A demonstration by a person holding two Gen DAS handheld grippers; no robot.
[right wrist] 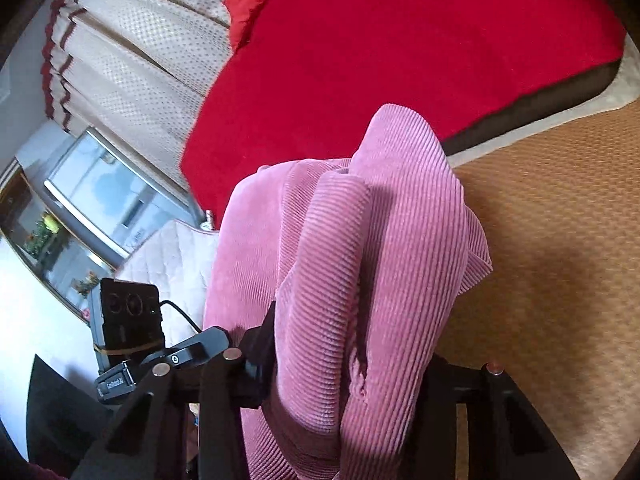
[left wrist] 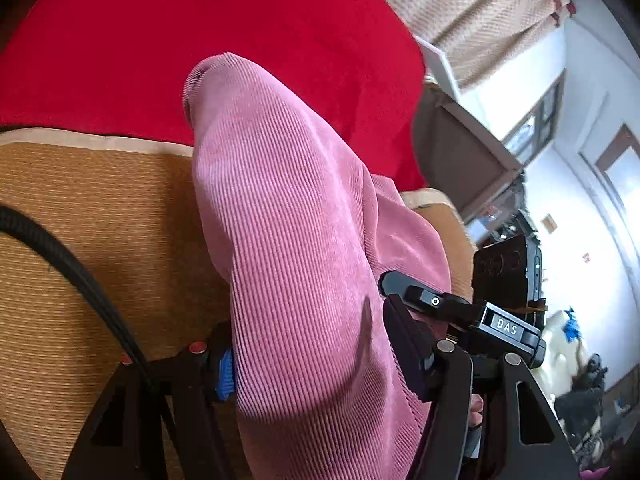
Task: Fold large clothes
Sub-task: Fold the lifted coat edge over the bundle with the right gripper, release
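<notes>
- the left gripper (left wrist: 308,364) is clenched on a thick bunch of the pink corduroy garment (left wrist: 288,240), which fills the gap between its black fingers and drapes forward over them.
- the right gripper (right wrist: 344,368) likewise grasps a rolled fold of the same pink corduroy garment (right wrist: 360,260).
- the cloth hangs lifted above the woven tan mat (left wrist: 100,216), with the red blanket (left wrist: 200,40) behind it.
- patterned curtains (right wrist: 140,60) hang behind the blanket.

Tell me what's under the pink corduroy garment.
A tan woven mat shows beneath the pink corduroy garment, with a red blanket beyond. Whatever lies directly under the bunched fabric is covered.
</notes>
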